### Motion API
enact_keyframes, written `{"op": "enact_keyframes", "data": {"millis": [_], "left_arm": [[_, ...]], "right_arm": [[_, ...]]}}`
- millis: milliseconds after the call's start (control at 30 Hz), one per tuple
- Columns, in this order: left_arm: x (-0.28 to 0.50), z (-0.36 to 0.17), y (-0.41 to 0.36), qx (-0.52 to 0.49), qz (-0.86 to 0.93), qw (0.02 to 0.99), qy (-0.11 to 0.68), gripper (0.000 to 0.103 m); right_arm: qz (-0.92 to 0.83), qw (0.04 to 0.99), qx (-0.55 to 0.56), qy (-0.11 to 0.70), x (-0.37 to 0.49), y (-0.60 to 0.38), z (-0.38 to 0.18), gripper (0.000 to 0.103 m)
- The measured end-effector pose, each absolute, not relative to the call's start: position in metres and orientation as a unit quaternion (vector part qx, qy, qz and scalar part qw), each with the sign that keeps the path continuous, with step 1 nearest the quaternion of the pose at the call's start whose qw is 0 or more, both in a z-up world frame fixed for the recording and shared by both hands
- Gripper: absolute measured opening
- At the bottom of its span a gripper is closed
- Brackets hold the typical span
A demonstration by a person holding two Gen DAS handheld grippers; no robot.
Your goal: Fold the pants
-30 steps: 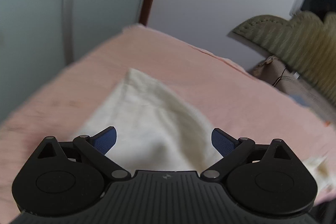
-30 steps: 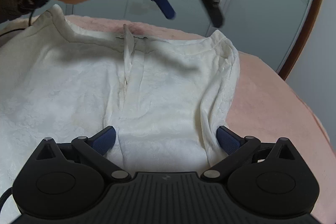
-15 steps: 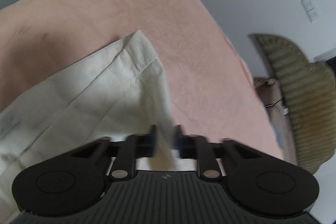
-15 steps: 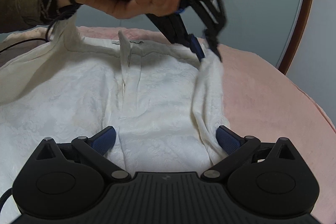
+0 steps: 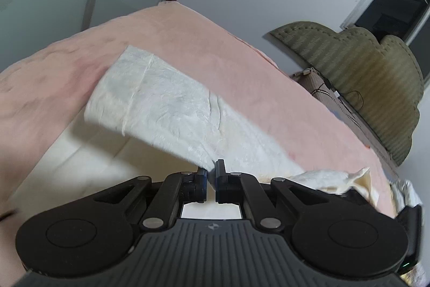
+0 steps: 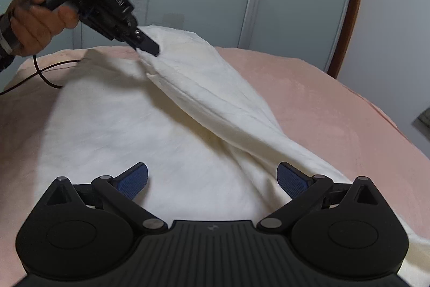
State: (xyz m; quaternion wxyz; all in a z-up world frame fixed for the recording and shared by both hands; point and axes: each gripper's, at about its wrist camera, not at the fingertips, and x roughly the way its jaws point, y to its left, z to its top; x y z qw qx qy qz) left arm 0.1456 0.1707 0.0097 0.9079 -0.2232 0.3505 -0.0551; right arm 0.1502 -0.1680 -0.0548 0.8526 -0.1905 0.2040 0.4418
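White pants (image 6: pixel 166 131) lie on a pink bedspread (image 6: pixel 349 120). My left gripper (image 5: pixel 211 174) is shut on an edge of the pants (image 5: pixel 166 98) and holds that part lifted, folded over above the rest. In the right wrist view the left gripper (image 6: pixel 146 46) is at the far left, pinching the raised fabric. My right gripper (image 6: pixel 212 179) is open and empty, low over the near part of the pants.
A pink bedspread (image 5: pixel 188 31) covers the bed. An olive padded headboard (image 5: pixel 362 66) and a cardboard box (image 5: pixel 336 101) stand to the right. Wardrobe doors (image 6: pixel 295 4) stand behind the bed. A black cable (image 6: pixel 45 74) lies at the far left.
My left gripper has closed on the pants' edge and lifted it, carrying the fabric up and over to the left. My right gripper stays open over the pants.
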Motion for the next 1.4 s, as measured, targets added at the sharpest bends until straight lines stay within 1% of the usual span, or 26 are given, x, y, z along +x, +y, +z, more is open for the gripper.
{"op": "enact_keyframes", "data": {"millis": [100,167,233,333,367,400,433,500,533,567,600,633,667,700,833,867,933,967,1067,1133,1167,1200,1233,1267,1367,1400], "left_arm": [[0.117,0.001,0.170,-0.216,-0.048,0.912,0.345,0.005],[0.113,-0.008,0.169,-0.215,-0.034,0.911,0.352,0.005],[0.115,-0.013,0.170,-0.217,-0.033,0.908,0.358,0.005],[0.115,-0.016,0.167,-0.208,-0.025,0.912,0.353,0.006],[0.119,-0.017,0.163,-0.207,-0.023,0.912,0.352,0.007],[0.119,-0.018,0.163,-0.210,-0.021,0.912,0.351,0.011],[0.121,-0.019,0.163,-0.217,-0.021,0.911,0.351,0.017],[0.119,-0.024,0.170,-0.236,-0.016,0.907,0.349,0.019],[0.121,-0.026,0.173,-0.244,-0.013,0.905,0.349,0.020],[0.122,-0.027,0.175,-0.255,-0.009,0.902,0.347,0.020],[0.123,-0.028,0.178,-0.266,-0.010,0.900,0.346,0.022],[0.124,-0.029,0.179,-0.276,-0.008,0.897,0.346,0.025],[0.125,-0.029,0.181,-0.283,-0.005,0.895,0.345,0.025],[0.126,-0.028,0.181,-0.286,-0.001,0.895,0.343,0.026],[0.125,-0.024,0.187,-0.297,-0.001,0.894,0.337,0.027],[0.124,-0.022,0.188,-0.298,-0.003,0.895,0.331,0.029],[0.120,-0.021,0.191,-0.292,-0.001,0.902,0.319,0.042],[0.120,-0.022,0.192,-0.291,0.004,0.903,0.317,0.045],[0.126,-0.025,0.191,-0.305,0.013,0.894,0.327,0.046],[0.129,-0.024,0.189,-0.300,0.021,0.896,0.327,0.045],[0.130,-0.022,0.187,-0.292,0.024,0.899,0.326,0.043],[0.130,-0.019,0.185,-0.283,0.027,0.902,0.324,0.032],[0.130,-0.017,0.183,-0.270,0.032,0.907,0.321,0.019],[0.129,-0.014,0.181,-0.255,0.039,0.913,0.317,0.012],[0.126,-0.012,0.184,-0.254,0.035,0.916,0.308,0.007],[0.125,-0.011,0.185,-0.259,0.033,0.915,0.307,0.006]], "right_arm": [[0.374,0.891,-0.133,0.221,0.127,-0.192,-0.053,0.103],[0.337,0.905,-0.018,0.259,0.133,-0.215,-0.055,0.103],[0.327,0.889,0.150,0.285,0.145,-0.245,-0.062,0.103],[0.334,0.832,0.350,0.273,0.159,-0.273,-0.075,0.103],[0.337,0.813,0.393,0.267,0.161,-0.276,-0.080,0.103],[0.342,0.799,0.419,0.264,0.166,-0.277,-0.083,0.103],[0.341,0.790,0.437,0.262,0.173,-0.279,-0.087,0.103],[0.323,0.795,0.437,0.271,0.184,-0.275,-0.090,0.101],[0.310,0.797,0.437,0.277,0.188,-0.273,-0.093,0.097],[0.298,0.795,0.446,0.285,0.194,-0.271,-0.099,0.089],[0.289,0.788,0.459,0.291,0.199,-0.270,-0.104,0.086],[0.277,0.778,0.480,0.296,0.202,-0.266,-0.114,0.076],[0.271,0.769,0.496,0.297,0.204,-0.263,-0.120,0.062],[0.269,0.763,0.507,0.297,0.205,-0.263,-0.123,0.057],[0.242,0.777,0.495,0.303,0.189,-0.264,-0.122,0.057],[0.241,0.780,0.490,0.304,0.185,-0.264,-0.121,0.057],[0.245,0.773,0.492,0.316,0.183,-0.264,-0.126,0.060],[0.247,0.770,0.495,0.319,0.184,-0.263,-0.128,0.061],[0.254,0.761,0.512,0.307,0.191,-0.261,-0.133,0.061],[0.248,0.764,0.517,0.295,0.196,-0.260,-0.134,0.061],[0.244,0.763,0.524,0.289,0.199,-0.260,-0.135,0.058],[0.243,0.761,0.531,0.282,0.199,-0.261,-0.136,0.055],[0.239,0.762,0.536,0.275,0.198,-0.263,-0.137,0.042],[0.235,0.764,0.536,0.271,0.197,-0.264,-0.138,0.027],[0.235,0.759,0.549,0.261,0.192,-0.269,-0.141,0.014],[0.236,0.763,0.545,0.256,0.189,-0.270,-0.139,0.013]]}}
